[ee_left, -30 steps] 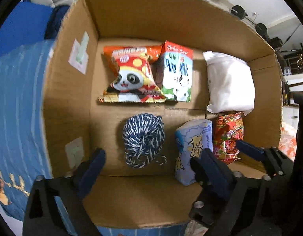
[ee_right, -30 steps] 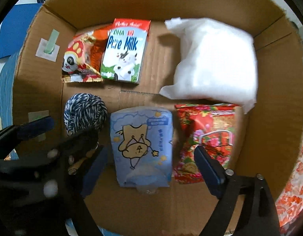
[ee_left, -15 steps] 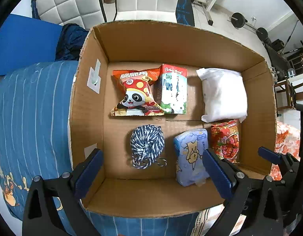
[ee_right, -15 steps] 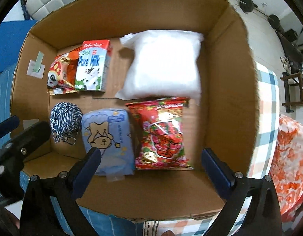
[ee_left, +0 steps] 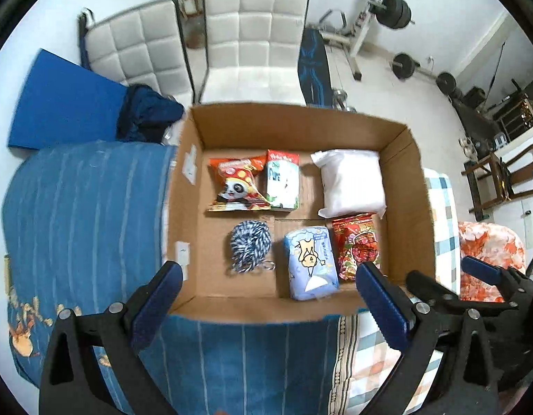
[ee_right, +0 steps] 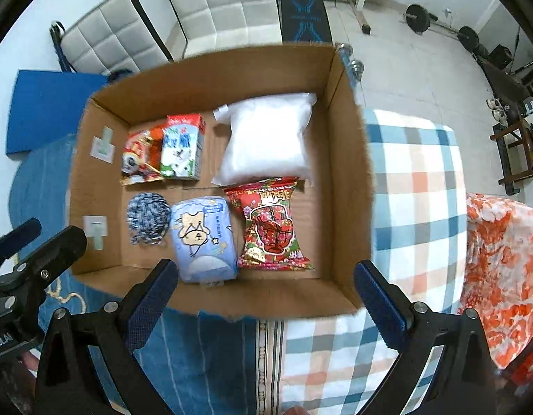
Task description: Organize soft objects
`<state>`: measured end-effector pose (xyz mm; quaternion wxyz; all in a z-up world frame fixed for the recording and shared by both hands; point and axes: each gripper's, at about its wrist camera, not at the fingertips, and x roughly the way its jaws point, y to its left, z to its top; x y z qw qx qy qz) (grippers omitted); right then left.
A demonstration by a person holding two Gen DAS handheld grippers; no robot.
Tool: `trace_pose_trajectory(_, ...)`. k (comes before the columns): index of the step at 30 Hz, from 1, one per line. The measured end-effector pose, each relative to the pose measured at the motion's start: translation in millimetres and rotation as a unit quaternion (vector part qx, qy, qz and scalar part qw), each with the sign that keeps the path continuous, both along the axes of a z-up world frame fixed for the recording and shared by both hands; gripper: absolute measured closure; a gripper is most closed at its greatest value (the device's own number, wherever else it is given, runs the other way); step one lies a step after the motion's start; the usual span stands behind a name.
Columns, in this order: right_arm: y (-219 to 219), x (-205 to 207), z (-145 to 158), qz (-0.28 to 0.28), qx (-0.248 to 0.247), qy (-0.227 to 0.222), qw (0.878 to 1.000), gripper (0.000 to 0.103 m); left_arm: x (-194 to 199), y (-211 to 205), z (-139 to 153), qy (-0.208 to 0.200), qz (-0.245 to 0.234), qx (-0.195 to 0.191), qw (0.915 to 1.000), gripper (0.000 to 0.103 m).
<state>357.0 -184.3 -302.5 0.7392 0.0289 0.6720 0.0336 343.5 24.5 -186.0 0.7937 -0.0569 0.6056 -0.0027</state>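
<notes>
box: an open cardboard box (ee_left: 410, 186) sits on a bed, half on a blue striped cover (ee_left: 83, 214) and half on a checked cover (ee_right: 418, 186)
back row: a panda snack bag (ee_left: 237, 186) touching a milk carton (ee_left: 283, 185) lying flat; apart from them, toward the right wall, a white pillow pack (ee_left: 351, 181)
front row: a blue-and-white yarn ball (ee_left: 249, 245), a pale blue tissue pack (ee_left: 311, 266) and a red snack bag (ee_right: 271, 224) — the tissue pack and red bag side by side, just beside each other
box walls: two taped paper patches (ee_right: 102, 143) on the left inner wall
left tool (ee_left: 266, 304): spread wide, holding nothing, above the near wall of the box
right tool (ee_right: 264, 299): also wide and holding nothing — above the near wall, toward the right side
surroundings: white quilted chairs (ee_left: 256, 41), a blue mat (ee_left: 62, 100) and weight gear on the floor behind the bed
</notes>
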Motion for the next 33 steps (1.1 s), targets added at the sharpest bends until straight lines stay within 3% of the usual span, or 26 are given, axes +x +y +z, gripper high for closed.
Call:
trace_pose_trajectory(9, -28.8, -73.5, 95.7, -0.017, 0.013, -0.086, 0.996, 0.0, -85.9, -1.1, 105.8, -0.109, 0.026, 0.015, 0.9936, 0.0)
trace_pose_trajectory(13, -34.2, -117.2, 135.7, -0.019, 0.017, -0.121, 0.992, 0.0, -119.8, -2.6, 135.9, -0.124, 0.029, 0.019, 0.9917, 0.0)
trace_pose_trajectory(19, -35.5, -182.2, 187.0, -0.007, 0.033, -0.155, 0.987, 0.0, -163.2, -9.9, 165.8, -0.133, 0.02, 0.032, 0.9904, 0.0)
trace_pose_trajectory(24, -38.2, -226.4, 217.6, 0.003, 0.03, -0.174, 0.984, 0.0, -191.0, -11.8, 174.5, -0.124, 0.015, 0.026, 0.9919, 0.0)
trace_pose_trajectory(33, -44.0, -267.2, 252.5, 0.021, 0.021, -0.186, 0.982, 0.0, -219.6, -20.0, 191.5, -0.14, 0.015, 0.039, 0.9893, 0.0)
